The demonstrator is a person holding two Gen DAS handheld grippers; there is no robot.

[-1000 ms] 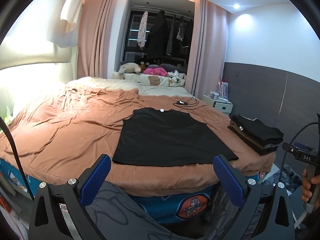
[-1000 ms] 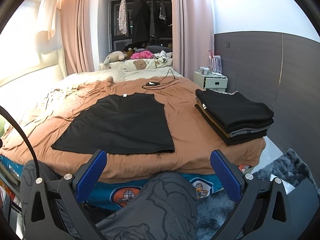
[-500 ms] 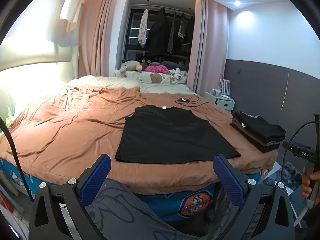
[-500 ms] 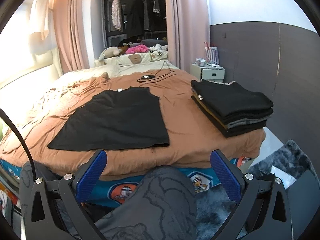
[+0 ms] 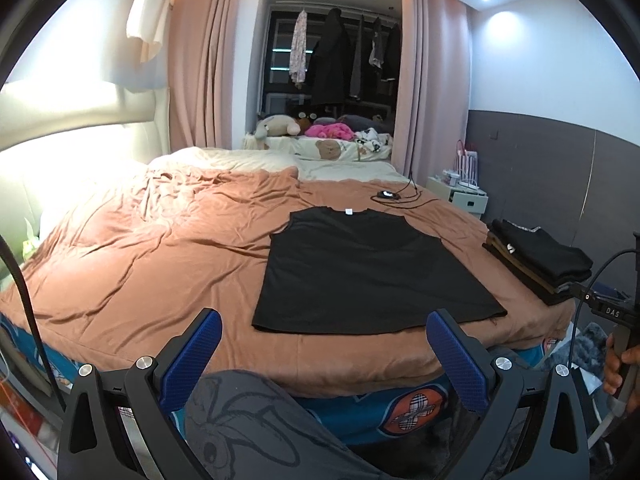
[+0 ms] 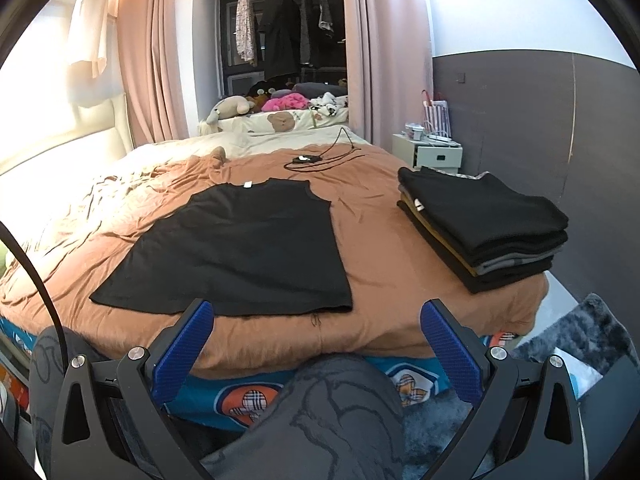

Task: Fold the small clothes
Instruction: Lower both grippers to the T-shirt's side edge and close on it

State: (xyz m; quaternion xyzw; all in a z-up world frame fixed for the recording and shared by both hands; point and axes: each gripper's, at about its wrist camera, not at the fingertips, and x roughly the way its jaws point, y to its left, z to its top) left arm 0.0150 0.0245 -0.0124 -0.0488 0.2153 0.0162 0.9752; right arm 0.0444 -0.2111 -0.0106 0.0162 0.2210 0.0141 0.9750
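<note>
A black shirt (image 5: 368, 276) lies spread flat on the brown blanket (image 5: 160, 264) of the bed, its neck with a small white label pointing away toward twelve o'clock and its hem close to the near edge of the mattress. From the left gripper (image 5: 324, 344) the shirt sits ahead at about one o'clock; from the right gripper (image 6: 318, 338) it sits at about eleven o'clock. Both tools hang short of the bed, above the person's knees in grey printed trousers (image 6: 336, 408), and neither touches the cloth. The blue-padded fingers (image 5: 198, 350) of the left tool stand wide apart with nothing between them, and the right tool's fingers (image 6: 448, 344) are spread just as wide and hold nothing. At about two o'clock from the right gripper, near the bed's right edge, rests a neat stack of folded clothes (image 6: 480, 224), mostly black with a grey and a mustard layer showing, well apart from the flat shirt. Beyond the shirt, toward twelve o'clock, a dark cable (image 6: 320, 156) trails across the blanket. Stuffed toys (image 6: 232, 106) sit on a ledge past the head of the bed, and a white bedside cabinet (image 6: 432, 154) stands against the grey wall.
</note>
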